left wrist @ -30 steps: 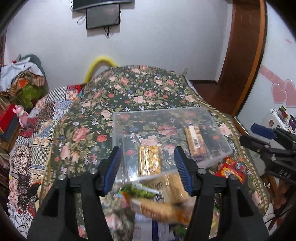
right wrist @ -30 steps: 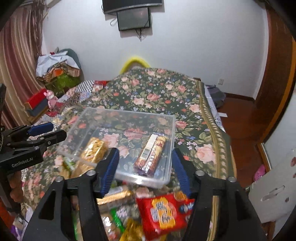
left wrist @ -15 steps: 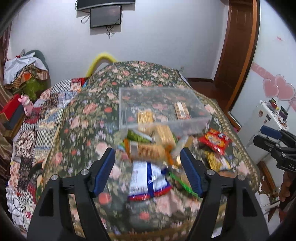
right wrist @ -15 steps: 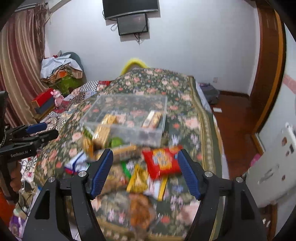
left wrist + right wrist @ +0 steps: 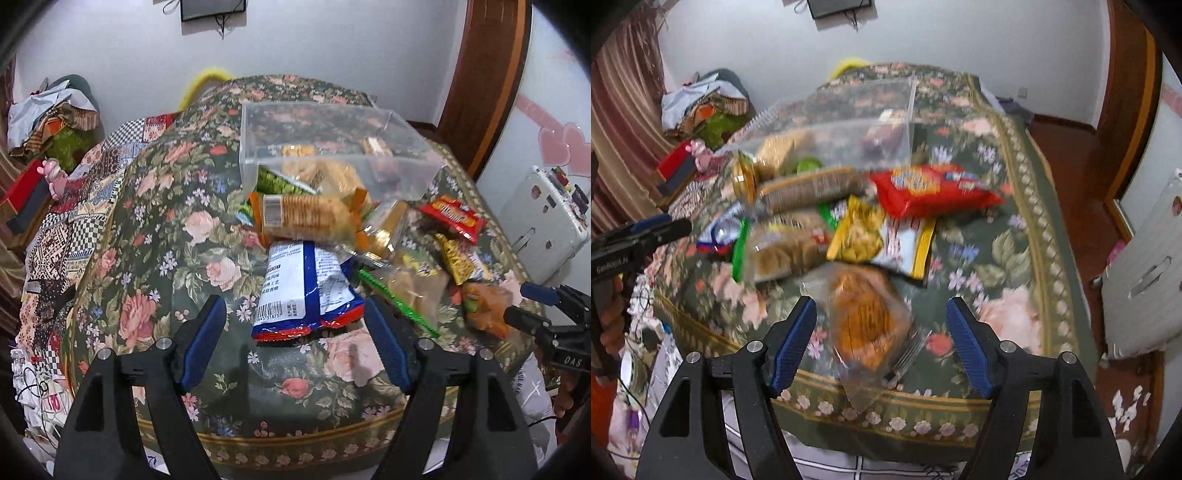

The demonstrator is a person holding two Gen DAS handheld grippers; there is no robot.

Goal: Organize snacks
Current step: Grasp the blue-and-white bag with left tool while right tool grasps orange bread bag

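step: between picks, choosing next snack | L tool [image 5: 295, 345] agape, empty, near blue pack [image 5: 306, 291] | R tool [image 5: 881, 345] agape, empty, over orange bag [image 5: 866, 317] | bin [image 5: 332, 144] far, few snacks in | next: drop, pinch bag, carry to bin
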